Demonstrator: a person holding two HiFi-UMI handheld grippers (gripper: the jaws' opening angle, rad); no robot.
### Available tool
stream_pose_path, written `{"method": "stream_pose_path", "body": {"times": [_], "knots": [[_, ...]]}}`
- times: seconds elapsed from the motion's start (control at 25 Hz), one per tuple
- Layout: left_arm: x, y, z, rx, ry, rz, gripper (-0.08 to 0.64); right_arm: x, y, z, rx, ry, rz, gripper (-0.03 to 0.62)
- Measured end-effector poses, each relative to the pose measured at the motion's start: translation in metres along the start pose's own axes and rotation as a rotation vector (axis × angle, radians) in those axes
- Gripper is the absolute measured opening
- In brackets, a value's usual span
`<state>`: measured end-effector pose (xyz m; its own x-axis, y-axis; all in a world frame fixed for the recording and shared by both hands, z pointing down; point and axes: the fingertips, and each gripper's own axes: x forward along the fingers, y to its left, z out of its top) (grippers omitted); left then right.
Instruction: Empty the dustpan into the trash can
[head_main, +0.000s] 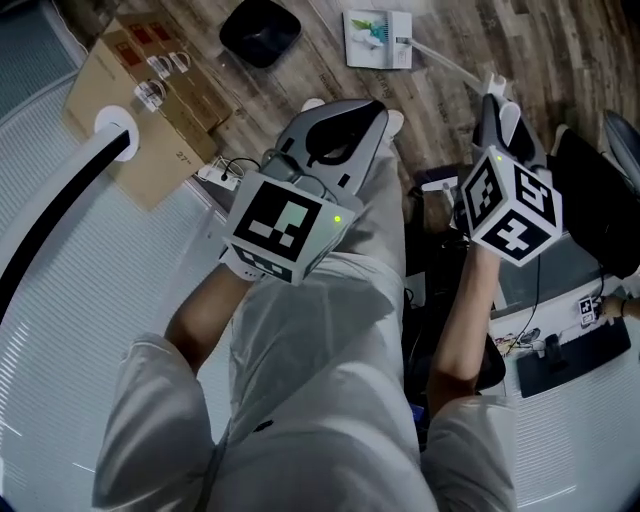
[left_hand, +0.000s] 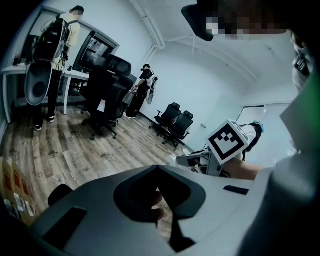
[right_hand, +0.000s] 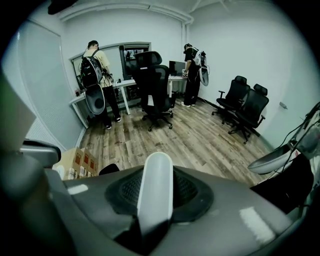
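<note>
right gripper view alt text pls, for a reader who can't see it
The right gripper is closed on a white rounded handle that fills the lower centre. Beyond lies an office with a wood floor, black office chairs, and two people with backpacks standing at desks by the far wall.

Cool, even indoor light, soft shadows; both gripper views bend strongly and darken at their edges, near parts blurred.
</note>
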<state>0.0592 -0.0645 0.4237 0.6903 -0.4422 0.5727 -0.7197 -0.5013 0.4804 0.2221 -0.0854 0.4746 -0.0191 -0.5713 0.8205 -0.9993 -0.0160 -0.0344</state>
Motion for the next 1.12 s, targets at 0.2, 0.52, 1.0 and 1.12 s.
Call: {"method": "stream_pose_path", "body": {"times": [0.2,0.52,1.0,1.12], "knots": [[-0.015,-0.006,0.004,0.022,-0.011,0.004,0.006,-0.022,0.002,0.004,0.042,-0.025,-0.008,0.118],[-0.041,-0.015,0.011,0.042,-0.031,-0.001,0.006,-0.061,0.013,0.013,0.072,-0.063,-0.022,0.119],[-0.066,-0.04,0.034,0.139,-0.087,-0.047,0.006,-0.119,0.027,0.037,0.106,-0.119,-0.018,0.12],[-0.072,-0.044,0.038,0.166,-0.091,-0.053,0.008,-0.132,0.034,0.045,0.1,-0.136,-0.009,0.12]]}}
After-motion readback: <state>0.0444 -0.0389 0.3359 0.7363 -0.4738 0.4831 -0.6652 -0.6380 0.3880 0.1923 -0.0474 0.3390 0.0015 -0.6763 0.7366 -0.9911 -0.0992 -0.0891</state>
